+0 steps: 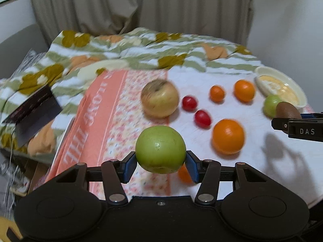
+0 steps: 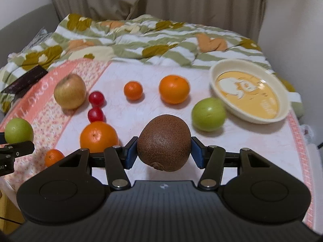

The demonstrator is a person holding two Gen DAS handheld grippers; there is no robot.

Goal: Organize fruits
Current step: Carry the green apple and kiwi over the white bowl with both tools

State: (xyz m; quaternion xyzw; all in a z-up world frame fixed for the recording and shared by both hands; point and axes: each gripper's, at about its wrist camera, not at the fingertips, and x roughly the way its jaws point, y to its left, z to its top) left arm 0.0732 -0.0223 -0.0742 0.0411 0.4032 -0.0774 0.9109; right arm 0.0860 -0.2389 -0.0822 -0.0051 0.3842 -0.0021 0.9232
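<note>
Left claw [image 1: 160, 161] is clamped on a green apple [image 1: 160, 149], blue pads at its sides, fruit held clear of the cloth. Right claw [image 2: 164, 154] is clamped on a kiwi [image 2: 164, 142] the same way, also lifted.

Step in hand, as judged: carry each fruit to its place. The cream bowl [image 2: 282, 92] sits ahead and to the right of the right claw, with a second green apple [image 2: 208, 114] between claw and bowl. Advice: keep both grips steady, pass the kiwi above that apple rather than past it, lower before letting go so nothing rolls. Destination for the green apple is not evident; possibly beside its twin.

Appearance: held apple is smooth, pale green, faint scuffs. Kiwi is brown, fuzzy, stem end down. Ahead of the claws on the cloth: a yellowish apple [image 2: 70, 91], two red tomatoes [image 2: 96, 98], oranges [image 2: 99, 137] of several sizes. Left view is blurred.
</note>
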